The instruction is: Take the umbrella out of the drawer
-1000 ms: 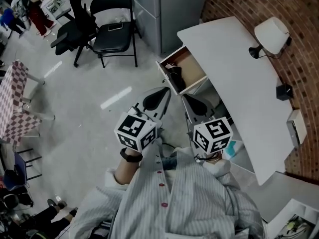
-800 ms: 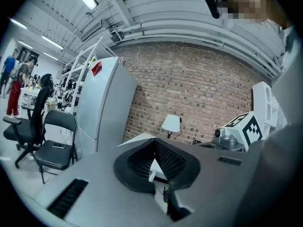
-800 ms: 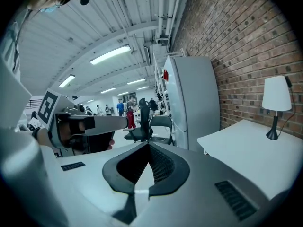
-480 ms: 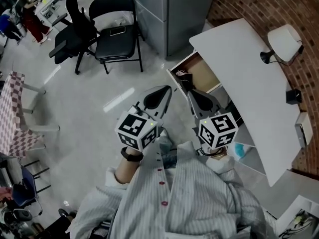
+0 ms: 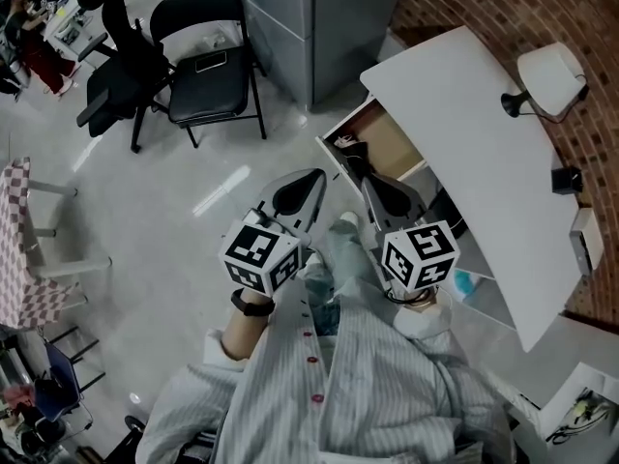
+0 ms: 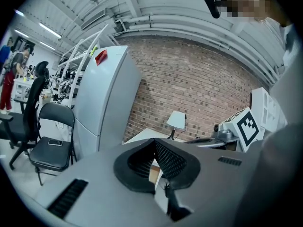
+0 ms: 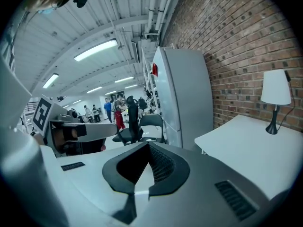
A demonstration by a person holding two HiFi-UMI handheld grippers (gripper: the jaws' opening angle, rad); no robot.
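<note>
An open wooden drawer (image 5: 389, 133) juts out of the white desk (image 5: 464, 114) in the head view. A dark folded umbrella (image 5: 349, 159) lies along its front end. My right gripper (image 5: 371, 185) is shut and empty, its tip just short of the drawer's front near the umbrella. My left gripper (image 5: 316, 176) is shut and empty too, over the floor to the left of the drawer. In the left gripper view the left gripper (image 6: 155, 141) points at the desk. The right gripper (image 7: 148, 144) in its own view faces the grey cabinet.
A tall grey cabinet (image 5: 319, 13) stands beside the desk's far end. A lamp (image 5: 547, 70) and small boxes sit on the desk by the brick wall. A black folding chair (image 5: 206, 58) and an office chair (image 5: 114, 61) stand to the left.
Both grippers have moved closer to the open drawer and stay shut. The right one's tip now lies by the drawer's front.
</note>
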